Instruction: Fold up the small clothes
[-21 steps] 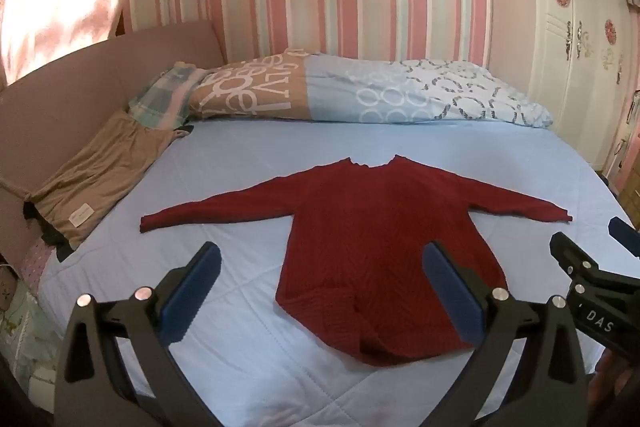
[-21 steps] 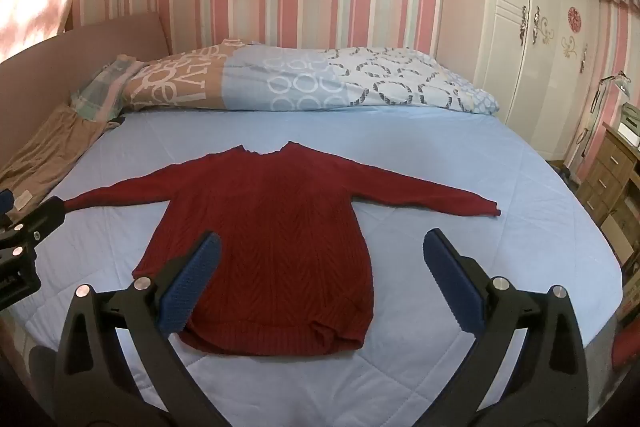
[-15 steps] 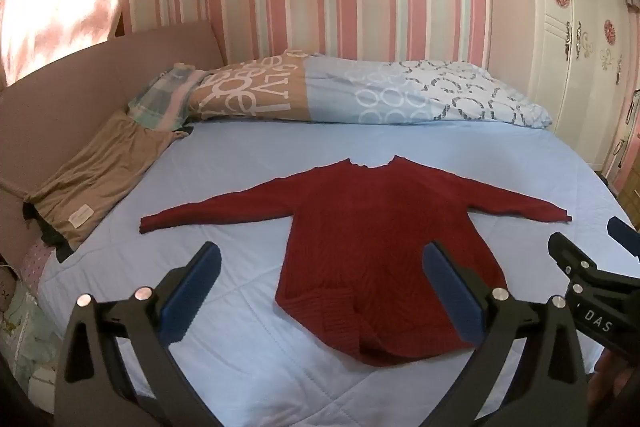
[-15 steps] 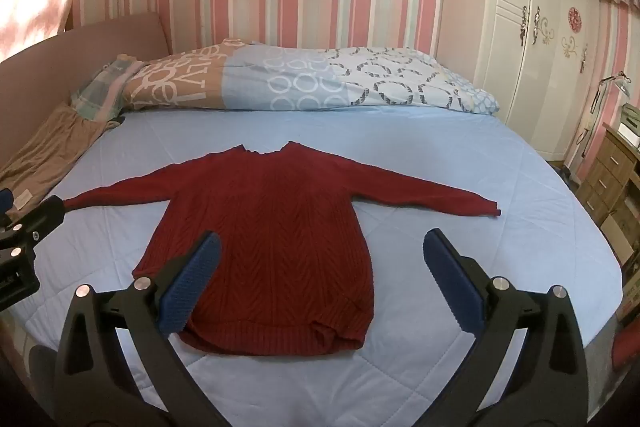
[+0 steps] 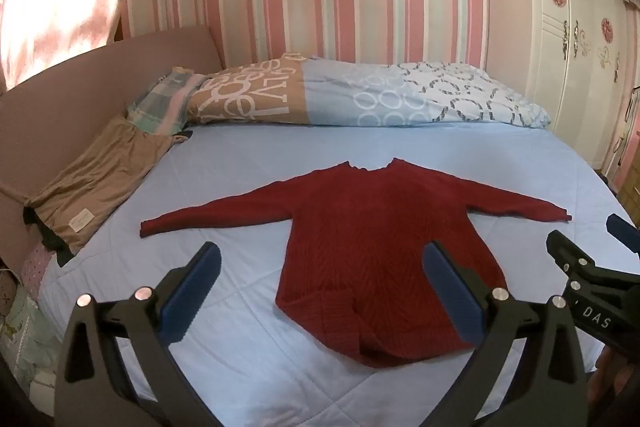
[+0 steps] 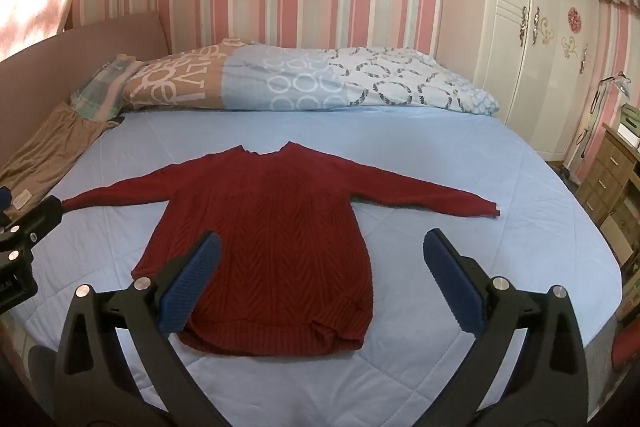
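While a red sweater [image 6: 272,239] lay flat in the middle of the bed [image 6: 460,163], sleeves stretched toward the left and right edges and hem toward the foot, both grippers hovered above that hem. The left gripper [image 5: 320,291] and the right gripper [image 6: 320,283] had their fingers spread wide, holding nothing. The thick knit looked bulky, so a shallow pinch at the rumpled hem might catch one layer only, and the fold could sag or twist.
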`<state>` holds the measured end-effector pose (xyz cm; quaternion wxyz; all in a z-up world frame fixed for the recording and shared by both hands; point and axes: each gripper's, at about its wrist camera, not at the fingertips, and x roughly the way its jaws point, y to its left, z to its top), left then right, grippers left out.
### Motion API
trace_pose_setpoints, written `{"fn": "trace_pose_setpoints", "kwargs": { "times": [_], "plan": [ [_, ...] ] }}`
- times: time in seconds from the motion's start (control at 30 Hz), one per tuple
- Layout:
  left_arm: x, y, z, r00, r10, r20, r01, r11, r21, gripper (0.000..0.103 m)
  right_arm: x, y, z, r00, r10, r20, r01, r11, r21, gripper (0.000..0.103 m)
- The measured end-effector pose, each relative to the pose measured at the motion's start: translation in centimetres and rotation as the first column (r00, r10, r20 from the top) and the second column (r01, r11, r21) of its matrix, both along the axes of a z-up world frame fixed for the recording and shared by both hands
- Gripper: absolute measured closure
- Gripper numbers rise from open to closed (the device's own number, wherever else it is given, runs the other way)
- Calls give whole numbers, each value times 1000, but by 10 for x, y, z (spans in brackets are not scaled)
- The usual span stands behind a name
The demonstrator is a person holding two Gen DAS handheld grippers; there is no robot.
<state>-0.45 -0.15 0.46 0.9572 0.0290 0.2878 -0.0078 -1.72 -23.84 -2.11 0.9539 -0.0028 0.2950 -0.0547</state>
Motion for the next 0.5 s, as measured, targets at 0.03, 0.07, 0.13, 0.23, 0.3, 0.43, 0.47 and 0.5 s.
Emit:
{"fn": "trace_pose_setpoints", "kwargs": {
  "times": [0.03,0.07,0.13,0.23,0.3,0.43,0.47,0.5],
  "plan": [
    [0,0,0,1000,-1,0,1,1000,-1,2,0,0,0,1000,0,0,0,1000,0,3],
    [-1,0,1,1000,-1,1,1,1000,-1,2,0,0,1,1000,0,1,0,1000,0,3],
    [-1,0,1,1000,1,2,-1,1000,-2,2,0,0,1,1000,0,1,0,1000,0,3],
    [-1,0,0,1000,0,2,0,1000,-1,2,0,0,1,1000,0,1,0,1000,-1,3],
    [-1,1,0,1000,-2,2,2,1000,-2,2,0,0,1,1000,0,1,0,1000,-2,3],
    [-2,1,0,1000,-2,3,2,1000,-2,2,0,0,1,1000,-1,2,1,1000,-3,3],
    [-2,1,0,1000,-2,3,2,1000,-2,2,0,0,0,1000,0,2,0,1000,-3,3],
    [-1,1,-1,1000,-3,3,3,1000,-3,2,1,0,0,1000,0,2,0,1000,-3,3]
  ]
}}
